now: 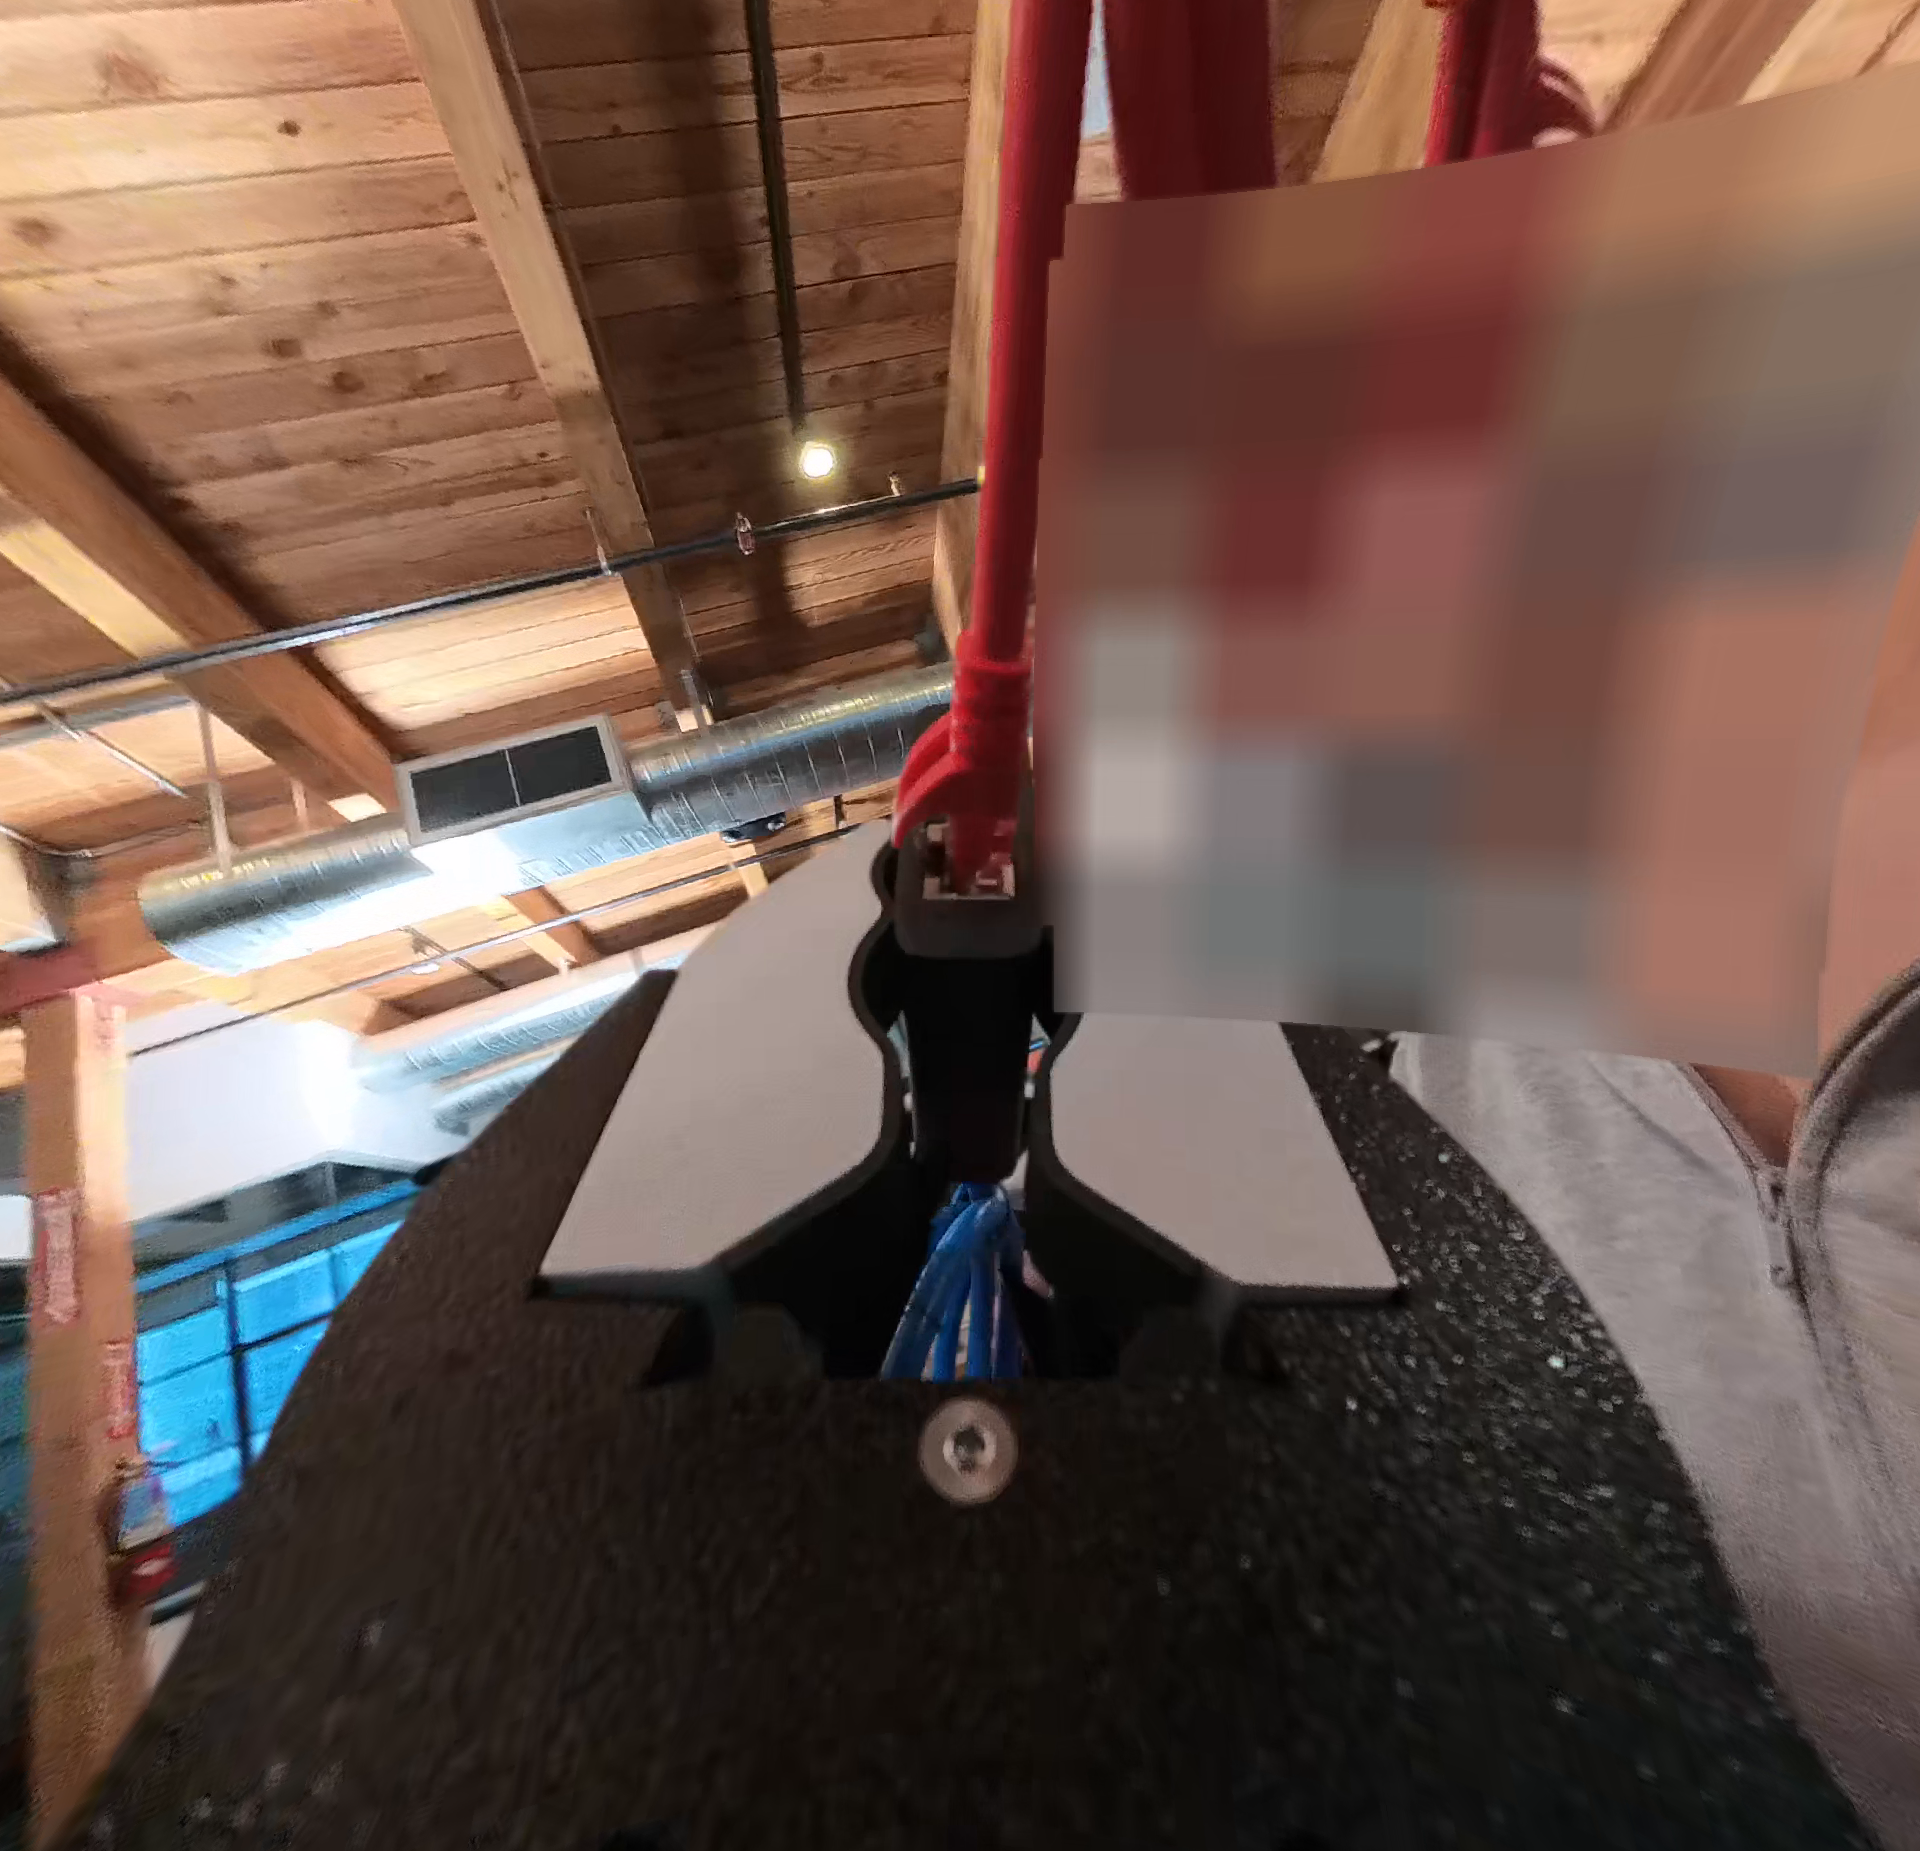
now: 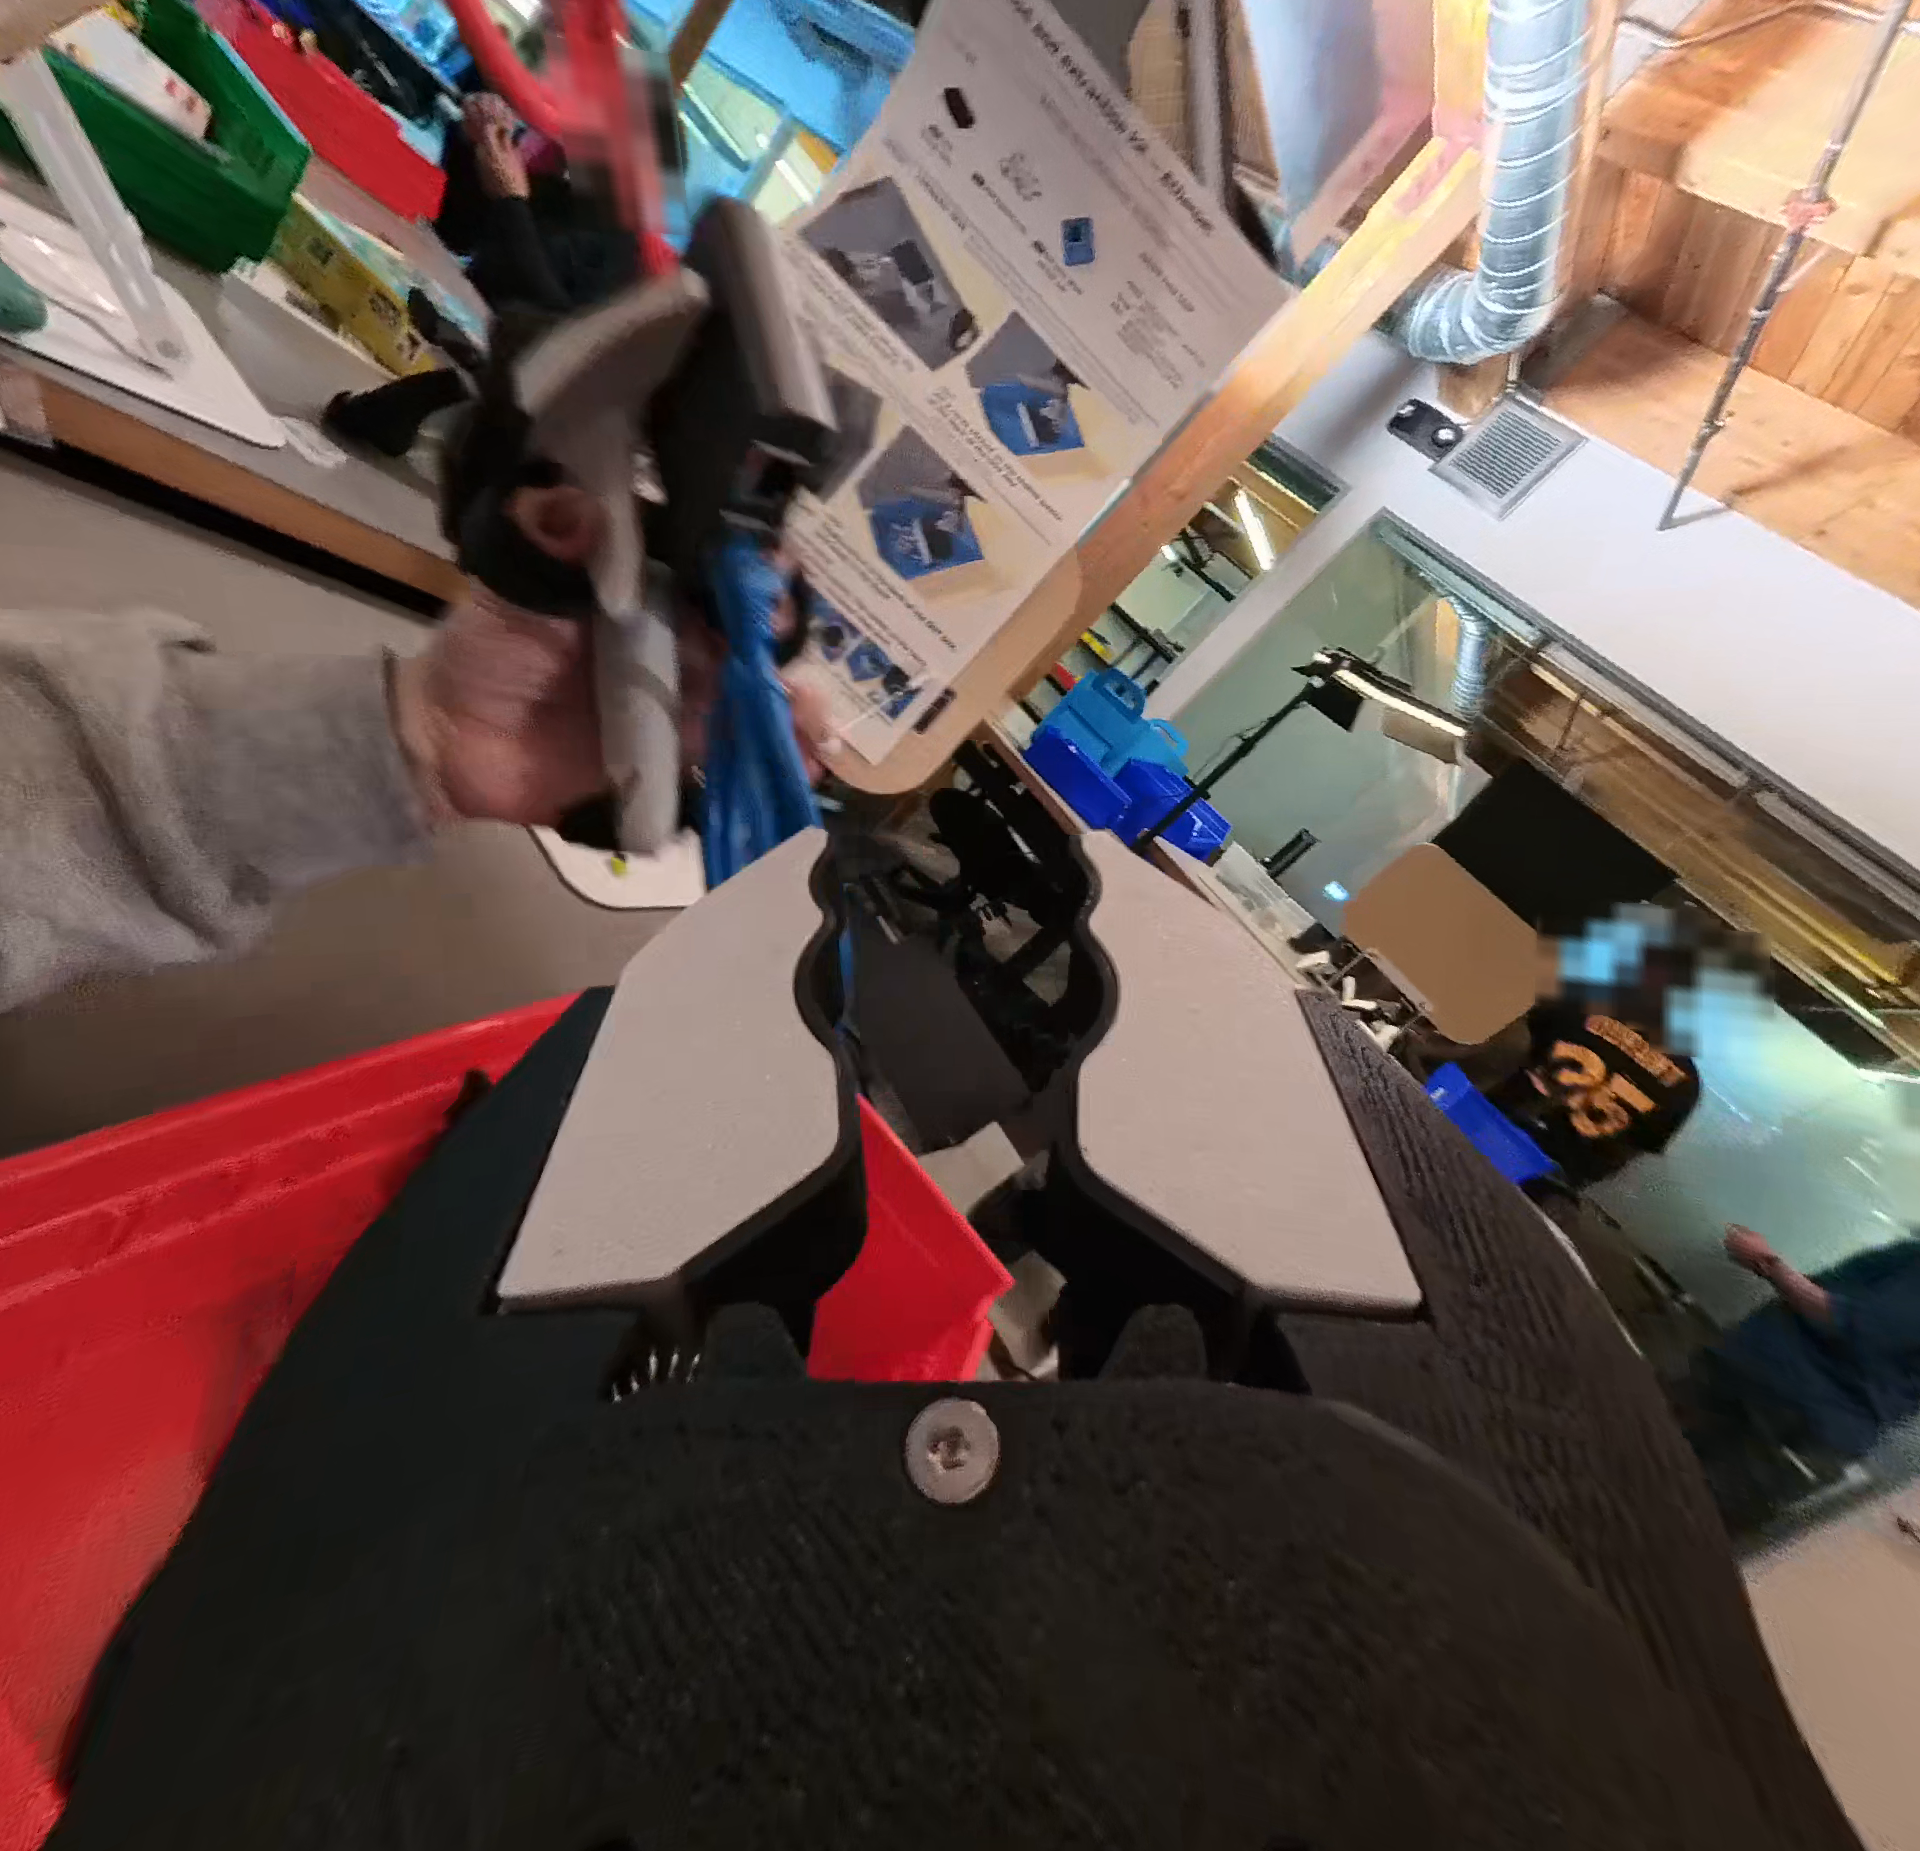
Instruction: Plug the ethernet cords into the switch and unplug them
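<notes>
Timber-ceilinged workshop; left wrist view: left gripper (image 1: 961, 980) clamped on a black adapter (image 1: 964, 970) with red cable (image 1: 1013, 513) plugged in, blue cable (image 1: 966, 1282) below; right wrist view: right gripper (image 2: 956, 928) parted, empty, over red bin (image 2: 208, 1240); a tug could unseat the plug.

One black coupler (image 1: 961, 980), one red cable (image 1: 1013, 451) plugged into it, one bundle of blue cables (image 1: 961, 1282) (strands too tangled to count), two red bins (image 2: 208, 1230), one green bin (image 2: 177, 160).
</notes>
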Demonstrator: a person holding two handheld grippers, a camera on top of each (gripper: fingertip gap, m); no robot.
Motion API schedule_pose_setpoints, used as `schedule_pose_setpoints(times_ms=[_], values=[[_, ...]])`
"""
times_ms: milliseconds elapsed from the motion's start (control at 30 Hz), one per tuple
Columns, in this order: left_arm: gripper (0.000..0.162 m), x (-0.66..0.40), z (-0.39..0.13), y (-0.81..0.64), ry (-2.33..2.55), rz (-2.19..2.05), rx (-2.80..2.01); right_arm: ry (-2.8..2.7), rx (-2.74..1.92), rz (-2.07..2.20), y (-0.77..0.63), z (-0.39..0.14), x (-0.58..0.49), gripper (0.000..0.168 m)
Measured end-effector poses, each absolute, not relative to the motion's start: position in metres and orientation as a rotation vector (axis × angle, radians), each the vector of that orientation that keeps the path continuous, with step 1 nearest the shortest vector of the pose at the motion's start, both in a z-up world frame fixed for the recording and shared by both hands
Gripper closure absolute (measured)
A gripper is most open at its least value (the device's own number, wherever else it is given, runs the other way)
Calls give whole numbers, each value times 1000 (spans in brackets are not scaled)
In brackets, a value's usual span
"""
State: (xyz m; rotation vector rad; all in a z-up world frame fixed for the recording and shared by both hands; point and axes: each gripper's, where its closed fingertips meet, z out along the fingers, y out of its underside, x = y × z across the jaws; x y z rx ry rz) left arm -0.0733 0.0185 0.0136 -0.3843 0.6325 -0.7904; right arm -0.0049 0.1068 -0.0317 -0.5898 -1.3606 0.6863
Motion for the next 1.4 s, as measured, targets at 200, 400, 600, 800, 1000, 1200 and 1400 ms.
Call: schedule_pose_setpoints(times_ms=[200, 400, 600, 800, 1000, 1200, 1400], values=[[142, -92, 16, -8, 653, -570, -424, -1363, -680, 589, 156, -36, 24, 132], [142, -76, -3, 7, 782, -442, -606, -1425, -605, 846, 104, -32, 9, 133], [142, -40, -28, 22, 962, -491, -707, -1583, -487, 811, 49, -52, -39, 131], [142, -24, -44, 32, 1030, -559, -785, -1635, -456, 922, 39, -61, -51, 142], [130, -27, -44, 41, 957, -677, -841, -1648, -444, 781, 51, -67, -51, 148], [109, -46, -38, 47, 869, -539, -845, -1627, -471, 835, 59, -65, -51, 149], [109, -46, -44, 51, 882, -508, -885, -1609, -444, 910, 54, -61, -48, 150]])
